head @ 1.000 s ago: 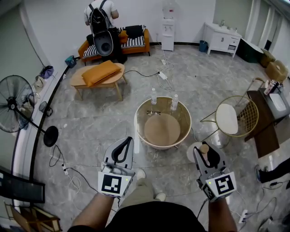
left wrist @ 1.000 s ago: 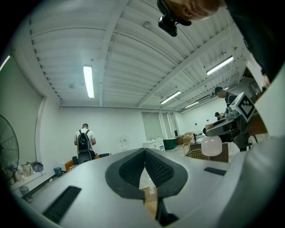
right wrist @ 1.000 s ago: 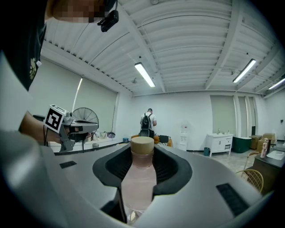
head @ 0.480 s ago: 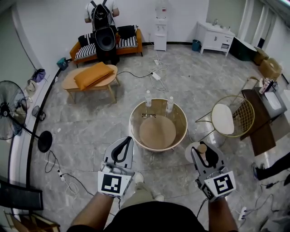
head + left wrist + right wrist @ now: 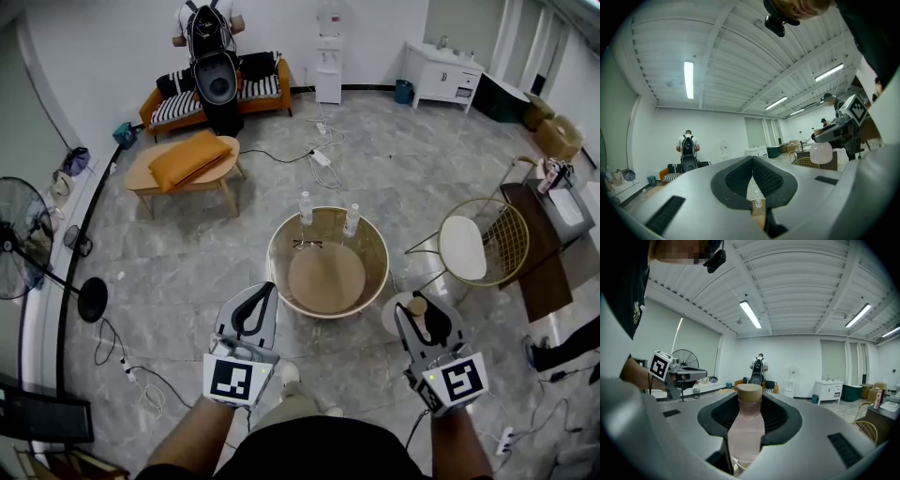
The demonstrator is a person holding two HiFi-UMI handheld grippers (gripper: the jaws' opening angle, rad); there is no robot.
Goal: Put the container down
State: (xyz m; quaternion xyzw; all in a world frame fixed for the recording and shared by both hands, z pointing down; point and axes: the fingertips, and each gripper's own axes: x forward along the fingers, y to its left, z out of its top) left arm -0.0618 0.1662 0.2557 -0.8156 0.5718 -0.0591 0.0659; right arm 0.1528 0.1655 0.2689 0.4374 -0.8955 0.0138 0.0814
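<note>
Right gripper (image 5: pixel 750 397) clamped on the neck of the tan-capped container (image 5: pixel 745 432), held upright just off the round table's (image 5: pixel 274 267) near right rim. Left gripper (image 5: pixel 752 161) closed, empty. We'd clear the rim, lower level onto bare wood away from the bottles (image 5: pixel 306 208), and release once seated.
</note>
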